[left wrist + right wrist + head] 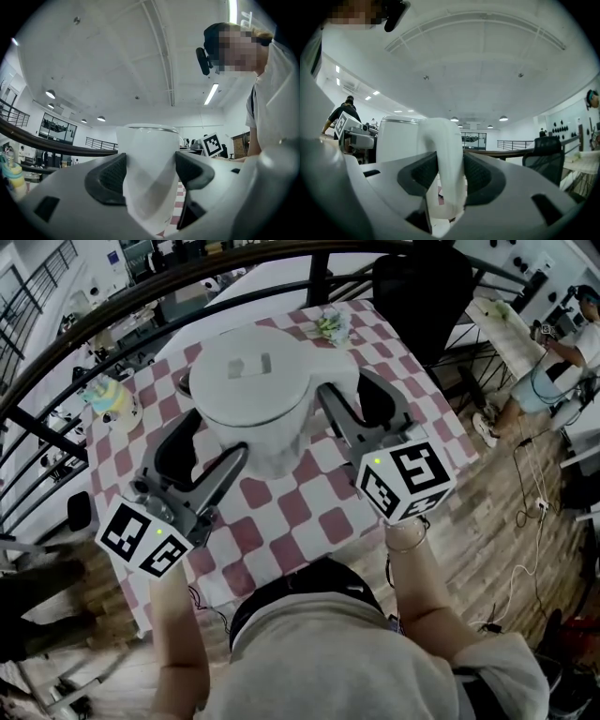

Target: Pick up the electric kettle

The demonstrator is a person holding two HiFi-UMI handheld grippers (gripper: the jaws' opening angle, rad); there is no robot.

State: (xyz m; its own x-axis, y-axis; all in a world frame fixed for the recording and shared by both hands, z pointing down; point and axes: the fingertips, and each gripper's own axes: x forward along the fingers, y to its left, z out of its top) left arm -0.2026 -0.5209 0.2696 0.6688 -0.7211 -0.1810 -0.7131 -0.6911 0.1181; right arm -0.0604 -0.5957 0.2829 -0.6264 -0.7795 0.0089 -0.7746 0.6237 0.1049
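Note:
The white electric kettle (253, 390), lid on, hangs between both grippers over the checked table (309, 512). My left gripper (208, 444) is shut on the kettle's left side. In the left gripper view the white wall (149, 159) fills the gap between the dark pads (111, 180). My right gripper (345, 392) is shut on the kettle's handle at the right. In the right gripper view the curved white handle (447, 150) is pinched between the pads (480, 176), and the kettle body (396, 140) stands to its left. The kettle's underside is hidden.
A small greenish thing (331, 326) lies at the table's far end, and a colourful object (108, 399) stands at its left edge. A black chair (417, 287) is behind the table, and a dark curved railing (56, 357) runs past at the left. A person (553, 362) sits far right.

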